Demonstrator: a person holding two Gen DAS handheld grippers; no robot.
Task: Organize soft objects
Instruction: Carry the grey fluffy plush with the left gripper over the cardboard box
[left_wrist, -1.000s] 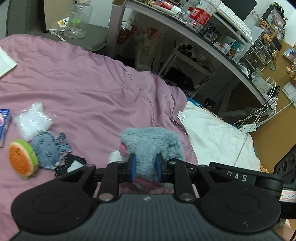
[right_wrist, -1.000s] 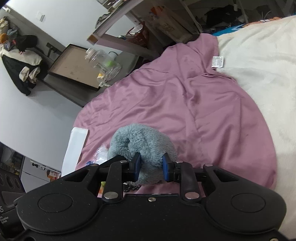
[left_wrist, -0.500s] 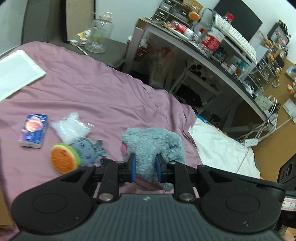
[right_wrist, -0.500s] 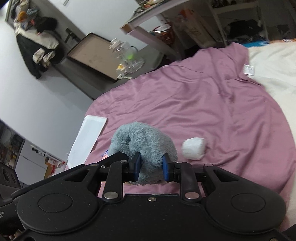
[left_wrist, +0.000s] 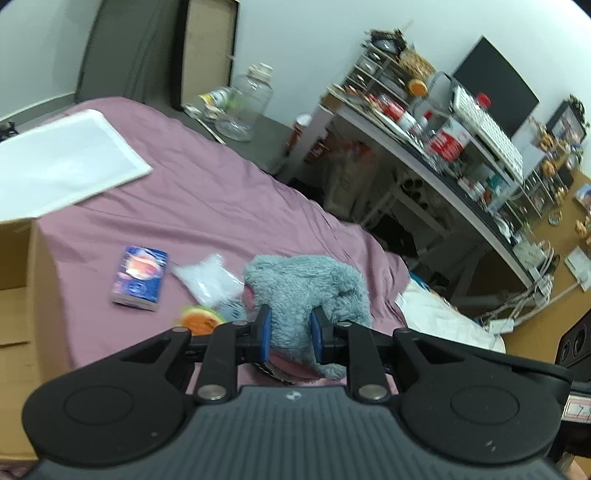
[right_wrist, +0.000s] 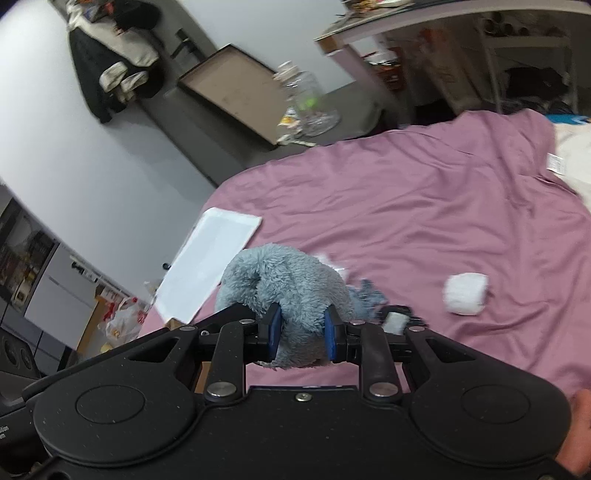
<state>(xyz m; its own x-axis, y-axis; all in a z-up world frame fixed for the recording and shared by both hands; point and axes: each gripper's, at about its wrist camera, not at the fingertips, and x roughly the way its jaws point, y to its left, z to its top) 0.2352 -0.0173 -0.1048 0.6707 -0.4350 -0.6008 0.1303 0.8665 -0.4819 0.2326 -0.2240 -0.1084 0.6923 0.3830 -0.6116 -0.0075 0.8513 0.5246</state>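
Since the earlier frames both tools have risen with the fluffy grey-blue plush toy (left_wrist: 306, 291), and more of the purple bed sheet (left_wrist: 207, 199) now shows, with an open brown cardboard box (left_wrist: 22, 288) entering at the left edge of the left wrist view. The left tool (left_wrist: 290, 338) is closed on the lower part of the plush toy, its blue pads pressed into the fur. The right tool (right_wrist: 301, 332) grips the same plush toy (right_wrist: 288, 291) from another side, also with the pads sunk in the fur. The toy hangs between the two tools, above the bed sheet (right_wrist: 424, 221).

On the sheet, beside the plush toy, lie a small blue printed packet (left_wrist: 140, 282), a clear plastic bag with white filling (left_wrist: 208, 282) and a round orange and green soft piece (left_wrist: 199, 319), partly hidden behind the left tool. Further from the toy, a flat white sheet (left_wrist: 62, 162) rests on the bed. In the right wrist view a small white fluffy ball (right_wrist: 465, 293) lies on the sheet, well apart from the toy.
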